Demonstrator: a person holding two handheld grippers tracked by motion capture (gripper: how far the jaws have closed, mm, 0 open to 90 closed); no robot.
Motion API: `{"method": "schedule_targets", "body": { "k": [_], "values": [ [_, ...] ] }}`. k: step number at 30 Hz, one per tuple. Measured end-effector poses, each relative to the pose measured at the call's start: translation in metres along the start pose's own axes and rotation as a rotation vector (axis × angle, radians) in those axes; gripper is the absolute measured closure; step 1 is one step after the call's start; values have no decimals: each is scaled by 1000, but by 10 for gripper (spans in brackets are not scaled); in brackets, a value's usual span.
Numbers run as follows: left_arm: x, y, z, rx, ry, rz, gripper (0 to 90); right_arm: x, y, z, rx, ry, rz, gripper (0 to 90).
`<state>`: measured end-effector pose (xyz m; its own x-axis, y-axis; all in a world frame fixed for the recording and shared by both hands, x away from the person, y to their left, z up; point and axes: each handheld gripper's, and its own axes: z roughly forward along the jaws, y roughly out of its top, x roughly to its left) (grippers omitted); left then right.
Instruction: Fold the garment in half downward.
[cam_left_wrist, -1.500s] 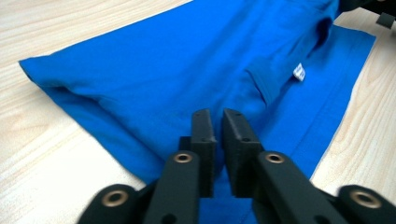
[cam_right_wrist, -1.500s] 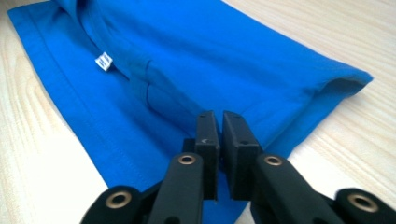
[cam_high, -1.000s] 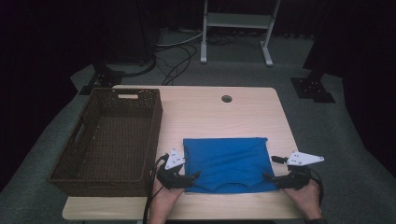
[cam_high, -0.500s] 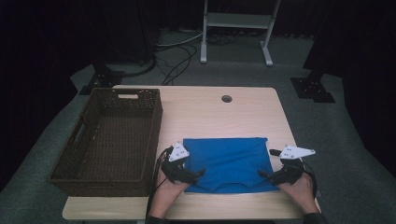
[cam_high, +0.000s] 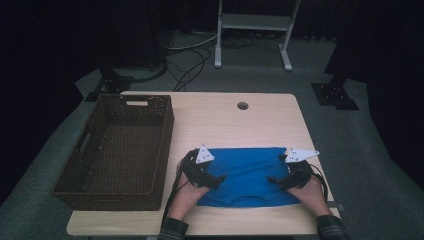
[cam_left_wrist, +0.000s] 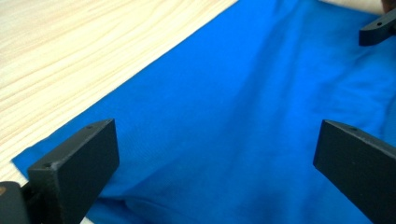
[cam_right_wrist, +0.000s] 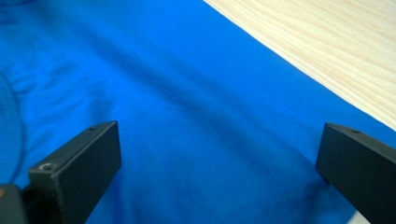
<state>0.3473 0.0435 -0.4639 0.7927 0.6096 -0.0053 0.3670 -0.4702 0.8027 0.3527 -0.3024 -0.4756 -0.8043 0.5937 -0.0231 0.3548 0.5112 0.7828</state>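
High view first: left gripper (cam_high: 218, 179) sits over the left part of the blue cloth (cam_high: 247, 170), jaws spread wide after just opening, nothing pinched between them. Left gripper view confirms it, 2 black jaws far apart with cloth lying loose underneath and between them, bare table (cam_left_wrist: 84, 51) off to their left. Right gripper (cam_high: 274, 181) mirrors it over the cloth's right part, jaws also wide after just opening, gripping nothing. Right gripper view shows cloth spread flat below its jaws, wood grain beyond on their right. Both grippers point inward, toward each other, with the cloth stretched between them near the table's front edge. Out past the left gripper, well to its left, stands the brown wicker basket (cam_high: 100, 160), apart from the cloth. Ahead of both grippers, a round hole (cam_high: 243, 106) in the tabletop.
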Motion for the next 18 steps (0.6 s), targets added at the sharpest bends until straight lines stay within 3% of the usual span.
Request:
{"method": "schedule_targets", "body": {
  "k": [10,18],
  "values": [
    [5,-6,23,126,12,45,2,-4,0,15,78,-1,-26,0],
    [5,-8,24,125,-5,51,1,-2,-2,15,99,15,2,0]
  ]
}}
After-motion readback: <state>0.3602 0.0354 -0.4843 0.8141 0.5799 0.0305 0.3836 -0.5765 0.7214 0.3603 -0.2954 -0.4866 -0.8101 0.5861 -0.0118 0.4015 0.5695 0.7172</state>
